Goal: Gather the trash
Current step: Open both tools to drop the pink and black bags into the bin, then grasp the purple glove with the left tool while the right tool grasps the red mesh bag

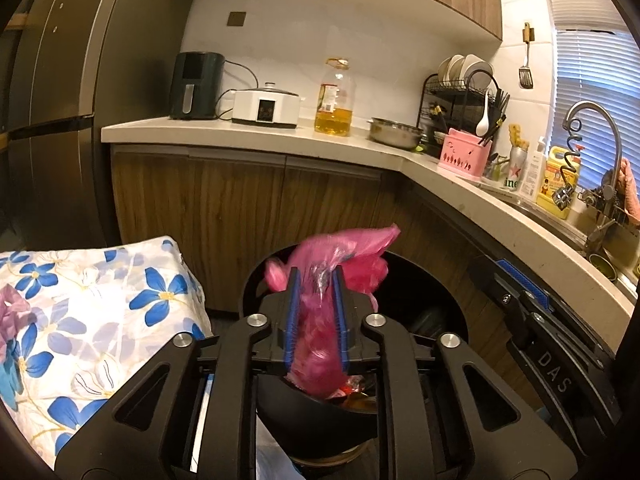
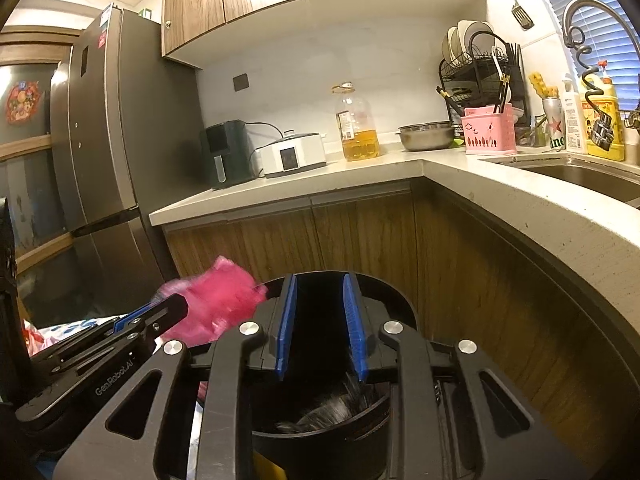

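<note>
Pink trash bag (image 1: pixel 320 320) is clamped in the left gripper (image 1: pixel 316 316) jaws above the black bin (image 1: pixel 420 276), not yet dropped in; right gripper (image 2: pixel 320 328) jaws sit apart, empty.

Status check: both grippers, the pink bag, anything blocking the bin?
Left gripper shut on pink plastic bag, held over black trash bin. Right gripper open, holding nothing, above bin. Nothing seen blocking the opening.

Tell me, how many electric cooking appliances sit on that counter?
2, both at the counter's fridge end: a dark air fryer nearest the fridge, and a white cooker beside it. Others may be out of view.
</note>
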`<state>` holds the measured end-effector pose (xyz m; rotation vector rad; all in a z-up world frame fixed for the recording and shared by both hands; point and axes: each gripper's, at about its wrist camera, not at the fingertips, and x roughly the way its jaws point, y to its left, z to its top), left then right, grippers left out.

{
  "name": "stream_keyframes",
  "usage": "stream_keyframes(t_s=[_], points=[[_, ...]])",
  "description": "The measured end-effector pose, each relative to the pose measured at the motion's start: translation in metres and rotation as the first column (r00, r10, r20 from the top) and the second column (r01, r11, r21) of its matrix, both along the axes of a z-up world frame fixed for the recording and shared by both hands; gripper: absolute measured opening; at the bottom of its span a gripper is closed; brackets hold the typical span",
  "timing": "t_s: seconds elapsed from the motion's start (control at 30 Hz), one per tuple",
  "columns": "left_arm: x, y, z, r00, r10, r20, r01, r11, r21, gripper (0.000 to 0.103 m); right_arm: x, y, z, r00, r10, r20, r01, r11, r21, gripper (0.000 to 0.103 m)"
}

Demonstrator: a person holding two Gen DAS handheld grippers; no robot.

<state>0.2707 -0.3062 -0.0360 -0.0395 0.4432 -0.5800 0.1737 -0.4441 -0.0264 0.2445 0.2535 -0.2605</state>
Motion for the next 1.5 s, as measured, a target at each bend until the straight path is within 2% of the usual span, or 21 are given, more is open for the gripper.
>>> stream_keyframes(t_s=[0.07, 0.1, 0.17, 0.3, 0.33, 0.47, 0.57, 0.83, 0.97, 1.23, 1.5], points=[[0.0, 0.002, -0.001, 1.0, 0.007, 0.004, -0.007, 1.0, -0.002, 0.033, -0.001, -0.001, 0.0, 1.0, -0.003, -0.002, 0.003, 1.0, 0.002, 0.026], [0.0, 0.004, 0.0, 1.0, 0.009, 0.004, -0.009, 1.0, -0.007, 0.036, -0.002, -0.001, -0.001, 1.0, -0.006, -0.002, 0.006, 1.0, 0.001, 0.027], [0.0, 0.007, 0.0, 1.0, 0.019, 0.003, -0.019, 1.0, -0.019, 0.05, -0.004, -0.002, -0.001, 1.0, -0.009, -0.001, 0.009, 1.0, 0.004, 0.036], [-0.005, 0.015, 0.001, 1.0, 0.029, 0.005, -0.028, 0.999, -0.015, 0.057, -0.01, 0.0, -0.002, 1.0, -0.014, -0.007, 0.014, 1.0, 0.011, 0.043], [-0.007, 0.018, 0.001, 0.999, 0.037, 0.006, -0.037, 0.999, -0.013, 0.062, -0.012, 0.0, -0.002, 1.0, -0.015, -0.008, 0.015, 1.0, 0.013, 0.048], [-0.016, 0.035, 0.0, 0.997, 0.08, 0.003, -0.08, 0.997, -0.013, 0.078, -0.022, 0.003, -0.002, 1.0, -0.014, -0.013, 0.014, 0.999, 0.03, 0.059], [-0.025, 0.05, -0.002, 0.993, 0.12, 0.003, -0.12, 0.993, -0.005, 0.084, -0.03, 0.008, -0.002, 1.0, -0.005, -0.016, 0.006, 0.999, 0.048, 0.069], [-0.063, 0.096, -0.002, 0.975, 0.221, 0.036, -0.222, 0.974, 0.032, 0.092, -0.056, 0.036, -0.004, 0.999, 0.021, -0.031, -0.021, 1.0, 0.015, 0.081], [-0.085, 0.12, 0.001, 0.963, 0.265, 0.057, -0.267, 0.963, 0.036, 0.094, -0.069, 0.049, -0.003, 0.998, 0.047, -0.03, -0.046, 0.999, 0.029, 0.087], [-0.119, 0.183, 0.001, 0.914, 0.399, 0.077, -0.402, 0.915, 0.023, 0.096, -0.083, 0.089, 0.0, 0.995, 0.097, -0.015, -0.097, 0.995, 0.013, 0.087], [-0.132, 0.231, -0.004, 0.873, 0.483, 0.063, -0.486, 0.873, 0.037, 0.096, -0.082, 0.132, -0.004, 0.985, 0.169, -0.025, -0.169, 0.985, -0.013, 0.087]])
